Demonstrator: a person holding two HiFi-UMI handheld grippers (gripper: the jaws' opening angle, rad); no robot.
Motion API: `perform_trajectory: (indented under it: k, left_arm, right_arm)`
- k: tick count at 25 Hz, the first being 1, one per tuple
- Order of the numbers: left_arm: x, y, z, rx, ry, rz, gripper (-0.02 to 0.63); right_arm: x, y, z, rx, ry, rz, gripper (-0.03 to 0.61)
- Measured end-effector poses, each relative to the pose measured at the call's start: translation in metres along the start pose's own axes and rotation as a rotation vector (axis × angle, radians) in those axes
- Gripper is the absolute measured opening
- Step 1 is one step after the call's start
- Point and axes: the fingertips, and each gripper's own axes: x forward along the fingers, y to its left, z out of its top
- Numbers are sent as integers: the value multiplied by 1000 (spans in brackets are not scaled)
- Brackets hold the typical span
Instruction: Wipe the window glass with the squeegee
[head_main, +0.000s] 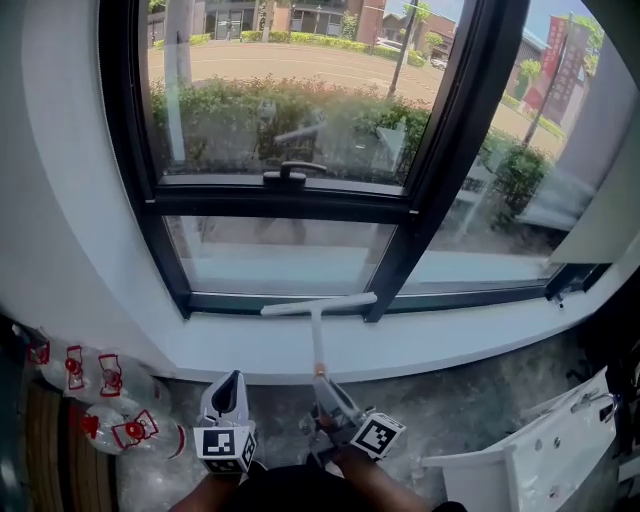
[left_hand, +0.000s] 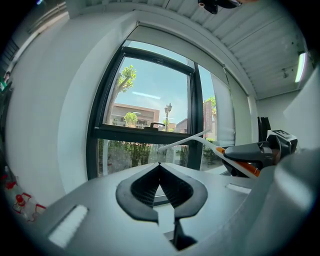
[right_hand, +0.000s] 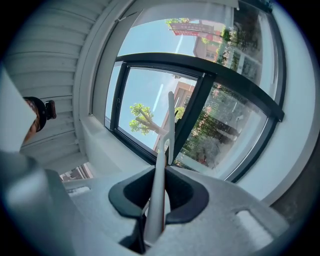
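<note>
My right tongs (head_main: 334, 402) pinch the squeegee (head_main: 317, 335) by the lower end of its handle. In the right gripper view the pale shaft (right_hand: 158, 197) runs straight up between the two pads. The handle rises from the tongs to the white blade, which lies crosswise along the bottom frame of the window glass (head_main: 290, 90), just above the sill (head_main: 440, 340). I cannot tell whether the blade touches the pane.

My left tongs (head_main: 230, 384) are pressed together with nothing between them; their tips meet in the left gripper view (left_hand: 160, 166). They sit just left of the right tongs, apart from the squeegee.

Clear bags (head_main: 105, 400) with red print lie on the floor at the left; I cannot make out their contents.

Both forearms reach in low, below the sill, with the tongs pointing up at the window.
</note>
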Motion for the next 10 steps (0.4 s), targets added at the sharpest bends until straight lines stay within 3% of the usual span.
perform_trajectory:
  k: [10]
  left_arm:
    - [-4, 5, -2, -7, 8, -6, 12]
  right_arm:
    - [-5, -6, -9, 20, -2, -22, 43]
